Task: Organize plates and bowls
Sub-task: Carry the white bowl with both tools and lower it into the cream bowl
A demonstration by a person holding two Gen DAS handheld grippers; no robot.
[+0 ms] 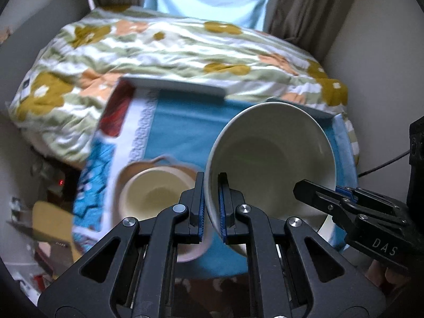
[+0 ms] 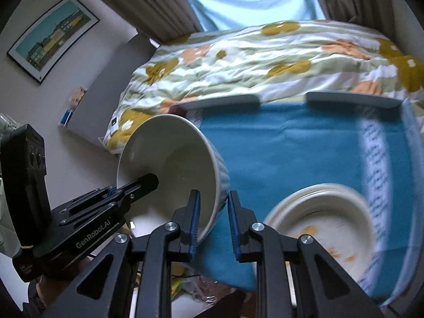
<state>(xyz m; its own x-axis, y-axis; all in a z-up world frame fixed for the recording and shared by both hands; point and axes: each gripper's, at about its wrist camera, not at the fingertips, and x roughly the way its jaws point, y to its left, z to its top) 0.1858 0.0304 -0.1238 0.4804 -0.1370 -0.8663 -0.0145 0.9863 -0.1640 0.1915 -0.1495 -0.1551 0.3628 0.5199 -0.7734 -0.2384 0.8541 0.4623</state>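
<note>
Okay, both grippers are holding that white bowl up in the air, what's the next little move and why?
Probably carry the white bowl over the cream bowl on the blue cloth and level it. It hangs tilted, pinched at its rim by the left gripper and right gripper; nesting it suits the tidying.

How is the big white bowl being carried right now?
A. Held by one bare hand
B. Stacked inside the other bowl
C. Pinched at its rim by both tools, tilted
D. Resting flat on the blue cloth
C: the left tool and the right tool each clamp the tilted white bowl at its rim.
</note>
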